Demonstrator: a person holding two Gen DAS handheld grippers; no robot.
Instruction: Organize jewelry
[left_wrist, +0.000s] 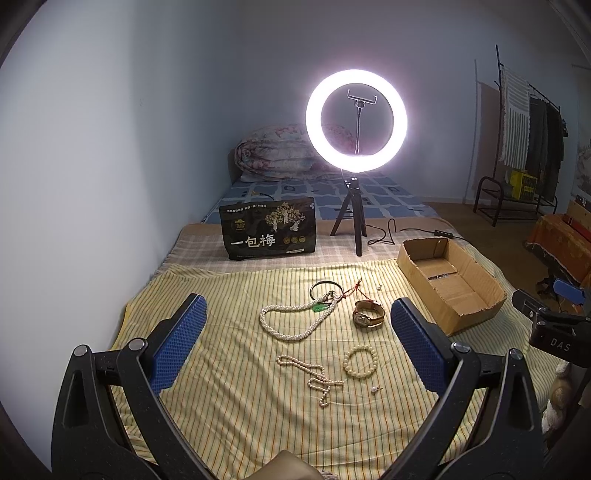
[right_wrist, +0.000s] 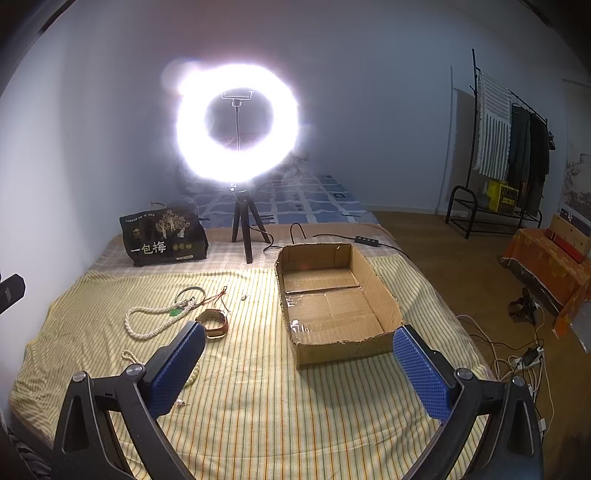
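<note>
Jewelry lies spread on a yellow striped cloth (left_wrist: 229, 413). A thick pearl necklace (left_wrist: 275, 330) with a green pendant (left_wrist: 320, 307), a dark bangle (left_wrist: 325, 285), a red cord (left_wrist: 352, 290), a brown-strap watch (left_wrist: 368, 314), a thin pearl strand (left_wrist: 314, 373), a cream bead bracelet (left_wrist: 361, 361) and a pearl earring (left_wrist: 373, 389) are there. My left gripper (left_wrist: 299, 341) hangs open above them, holding nothing. An empty cardboard box (right_wrist: 334, 295) sits to the right. My right gripper (right_wrist: 299, 365) is open in front of the box; the watch (right_wrist: 214, 321) shows beside its left finger.
A lit ring light on a small tripod (left_wrist: 355, 122) stands behind the cloth, its cable (left_wrist: 406, 230) trailing right. A black printed bag (left_wrist: 267, 228) stands at the back left. A folded quilt (left_wrist: 273, 153) lies on the bed. A clothes rack (right_wrist: 509, 147) and floor cables (right_wrist: 524, 362) are at right.
</note>
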